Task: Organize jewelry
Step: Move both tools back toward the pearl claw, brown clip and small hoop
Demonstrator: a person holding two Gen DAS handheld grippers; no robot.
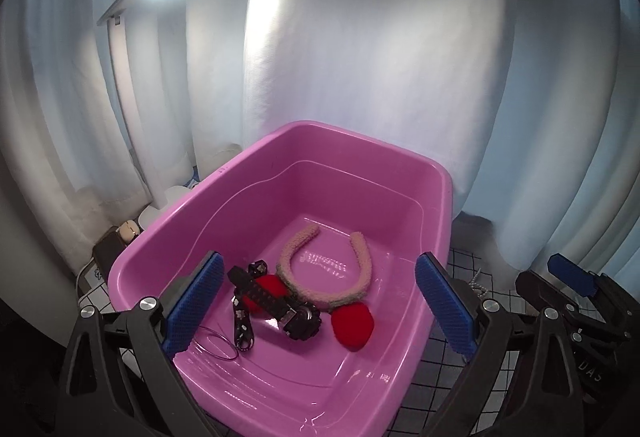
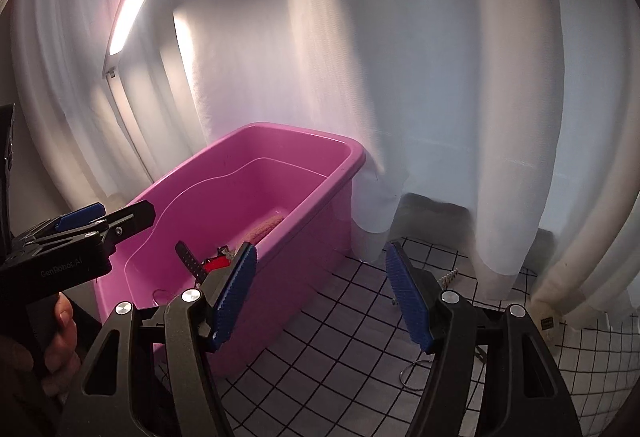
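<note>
A pink plastic tub (image 1: 280, 141) stands on a checked cloth. Lying in it are a fuzzy beige headband (image 1: 360, 265) with red pompoms (image 1: 352, 325), a black watch (image 1: 276, 301), a patterned strap (image 1: 242, 325) and a thin clear bangle (image 1: 216, 347). My left gripper (image 1: 320, 258) hovers open above the tub, nothing between its blue pads. My right gripper (image 2: 322, 246) is open and empty over the cloth, right of the tub (image 2: 280, 129). A silver ring (image 2: 412, 373) and a bead chain (image 2: 448, 273) lie on the cloth near its right finger.
White curtains (image 2: 440, 97) hang close behind the tub and the table. A lit lamp bar (image 2: 130, 13) stands at the back left. Small objects and a dark box (image 1: 108, 249) sit left of the tub. A hand (image 2: 60, 337) holds the left gripper's handle.
</note>
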